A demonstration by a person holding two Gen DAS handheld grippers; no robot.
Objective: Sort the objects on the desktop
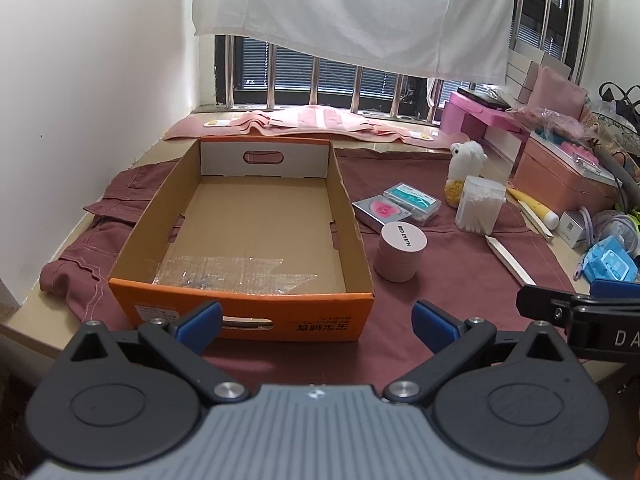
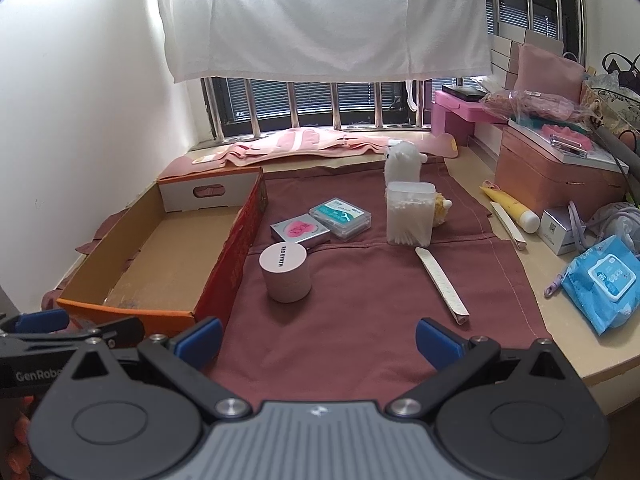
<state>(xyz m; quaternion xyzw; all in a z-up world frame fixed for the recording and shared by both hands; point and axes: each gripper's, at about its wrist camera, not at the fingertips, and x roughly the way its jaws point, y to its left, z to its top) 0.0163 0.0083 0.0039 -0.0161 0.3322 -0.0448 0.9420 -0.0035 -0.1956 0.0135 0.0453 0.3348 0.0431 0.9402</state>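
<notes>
One cardboard box point(image 1: 244, 236), nothing in it, sits on the tabletop at 10 o'clock; right of it stand one pink jar point(image 2: 285, 272), two flat cases point(image 2: 320, 222), one cotton-swab tub point(image 2: 410, 214) and one plush toy point(image 1: 466, 164). Left tongs point(image 1: 316, 326) and right tongs point(image 2: 318, 342) hover low at 6 o'clock, both spread wide, holding nothing.

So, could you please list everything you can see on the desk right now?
cardboard box: 1, orange outside, open, nothing inside, left on the cloth
cloth: 1, maroon, spread over the desk
round jar: 1, pink, upright beside the box
flat case: 1, silver with pink heart, behind the jar
floss box: 1, clear with teal label, beside the case
cotton swab box: 1, clear, upright
plush toy: 1, white, behind the swabs
nail file: 1, pale, right on the cloth
wet wipes pack: 1, blue, far right
left gripper: open, holding nothing
right gripper: open, holding nothing
</notes>
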